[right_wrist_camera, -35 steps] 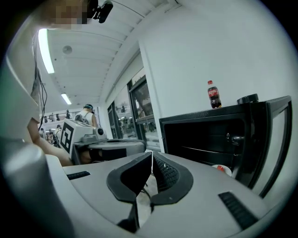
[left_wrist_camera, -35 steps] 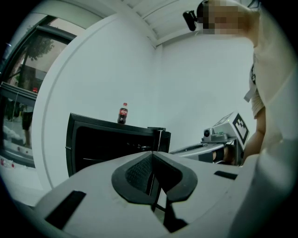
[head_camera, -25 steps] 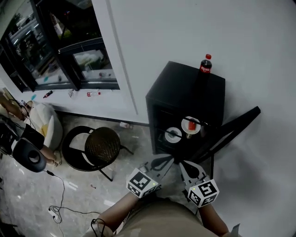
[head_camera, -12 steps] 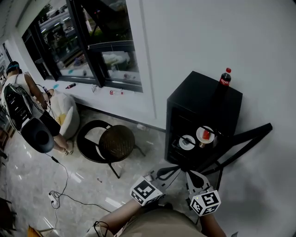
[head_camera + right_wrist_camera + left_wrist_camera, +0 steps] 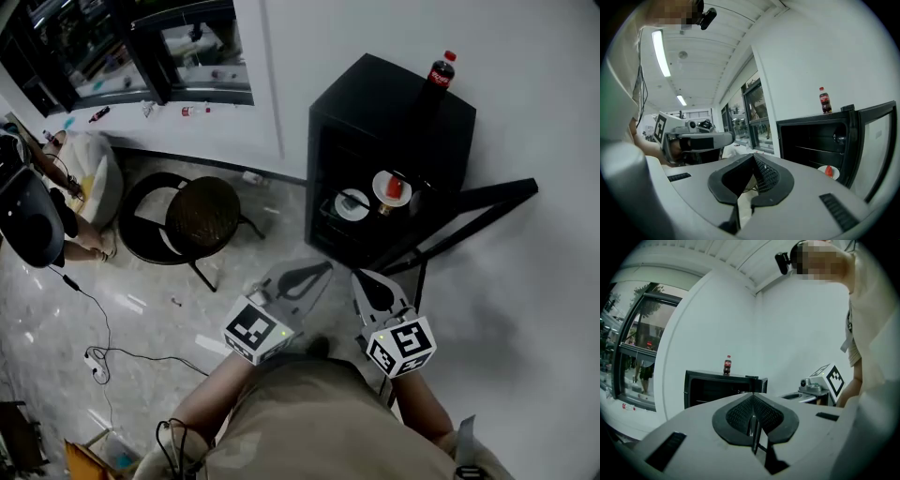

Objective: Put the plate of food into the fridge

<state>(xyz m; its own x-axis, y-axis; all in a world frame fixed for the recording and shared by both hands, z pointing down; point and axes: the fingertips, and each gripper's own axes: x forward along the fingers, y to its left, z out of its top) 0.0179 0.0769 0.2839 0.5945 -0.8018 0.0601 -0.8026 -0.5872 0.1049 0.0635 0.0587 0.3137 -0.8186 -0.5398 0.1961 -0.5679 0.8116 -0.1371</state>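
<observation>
Left gripper (image 5: 753, 397): we see its jaws pressed together with nothing between them, held low in front of the body and pointing toward the fridge.
Right gripper (image 5: 753, 154): likewise closed and empty, just beside the left one and well short of the fridge opening.
Plate of food (image 5: 387, 187): a white plate with something red on it, already sitting on a shelf inside the fridge, toward the side of the shelf where the door hangs.
Second plate (image 5: 352, 204): also inside, beside the first and toward the other side of the opening (we cannot tell whether both share one shelf).
Fridge (image 5: 394, 103): a small black cabinet against the white wall, standing on the floor; a cola bottle (image 5: 437, 73) stands near the back edge of its top.
Fridge door (image 5: 469, 211): swung wide open, out to our right.
Step in hand: we judge the placing itself done, since the plate is on the shelf and neither gripper carries anything.
Next move: probably closing up. We would bring the right gripper round to the outer face of the door and push it toward the cabinet, keeping clear of the plate near the hinge side.
</observation>
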